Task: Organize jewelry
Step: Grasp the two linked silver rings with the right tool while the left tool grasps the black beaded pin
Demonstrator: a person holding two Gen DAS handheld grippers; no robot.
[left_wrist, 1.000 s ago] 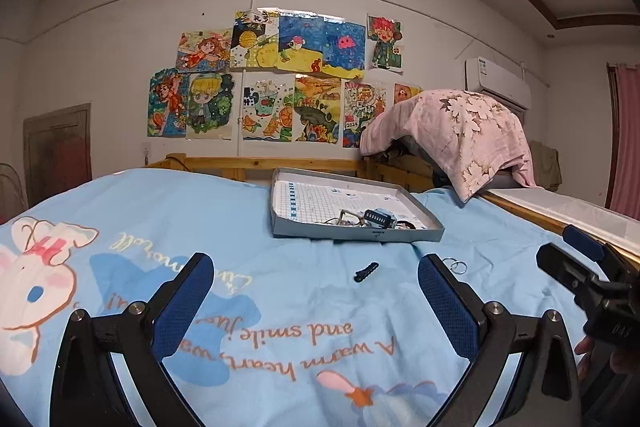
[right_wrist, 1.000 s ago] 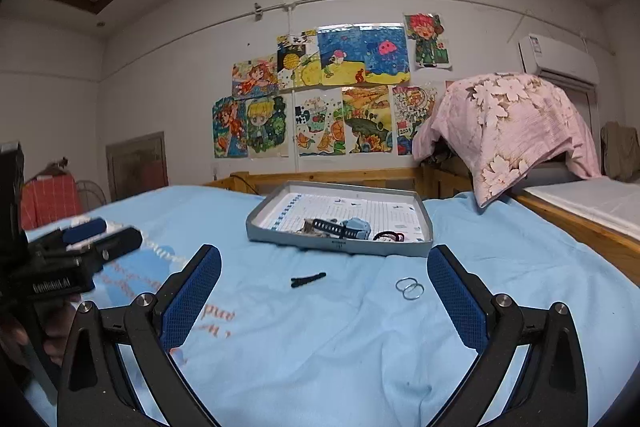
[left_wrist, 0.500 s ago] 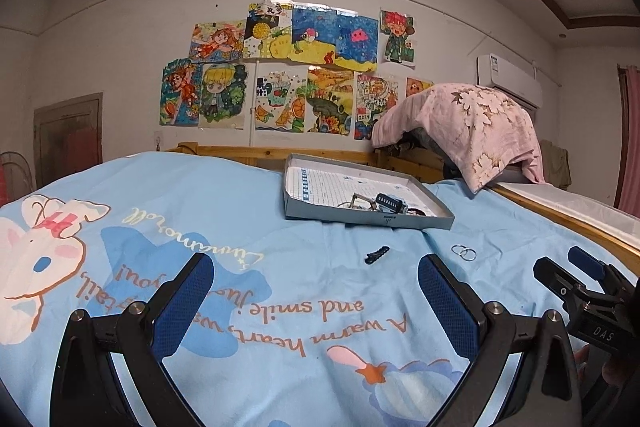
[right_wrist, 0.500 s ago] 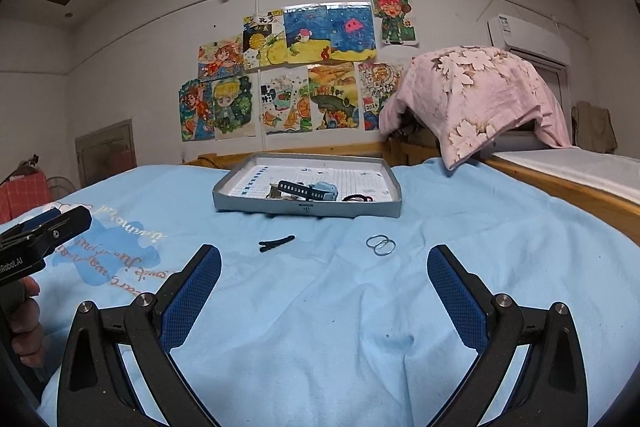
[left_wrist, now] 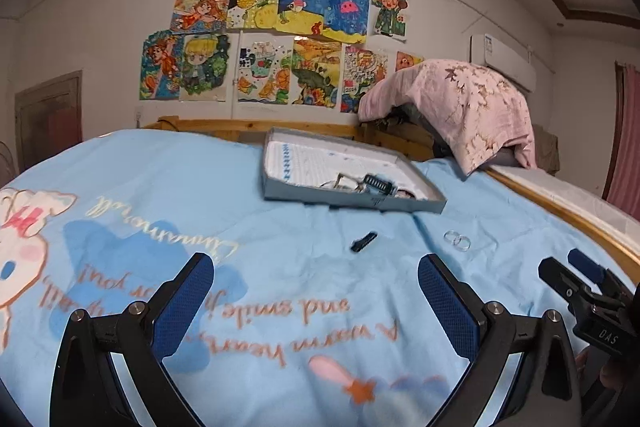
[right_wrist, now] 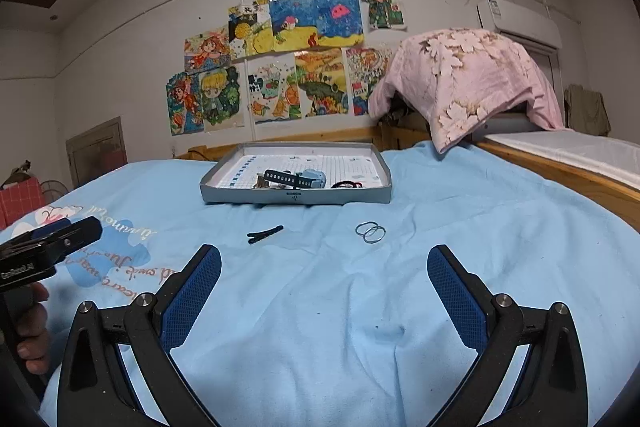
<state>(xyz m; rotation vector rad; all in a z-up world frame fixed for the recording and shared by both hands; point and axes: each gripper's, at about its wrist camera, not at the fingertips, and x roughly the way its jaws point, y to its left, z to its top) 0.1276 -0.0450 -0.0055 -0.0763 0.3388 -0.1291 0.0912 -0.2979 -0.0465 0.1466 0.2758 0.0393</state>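
Note:
A grey shallow tray (right_wrist: 296, 197) (left_wrist: 348, 199) lies on the blue bedspread and holds a blue watch (right_wrist: 296, 179), a black hair tie (right_wrist: 346, 184) and small metal pieces. A black hair clip (right_wrist: 264, 234) (left_wrist: 363, 241) and two silver rings (right_wrist: 370, 232) (left_wrist: 457, 239) lie on the bedspread in front of the tray. My left gripper (left_wrist: 316, 291) is open and empty, short of the clip. My right gripper (right_wrist: 324, 279) is open and empty, short of the clip and rings. Each gripper shows in the other's view, the right (left_wrist: 584, 291) and the left (right_wrist: 52, 239).
The blue cartoon bedspread (right_wrist: 460, 247) covers the bed. A pink flowered blanket (right_wrist: 464, 87) hangs over the frame at the back right. A wooden bed rail (right_wrist: 560, 171) runs along the right. Drawings are taped to the wall behind.
Both grippers have dropped lower and moved toward the items on the bedspread; the tray, clip and rings look nearer. Both stay open and empty.

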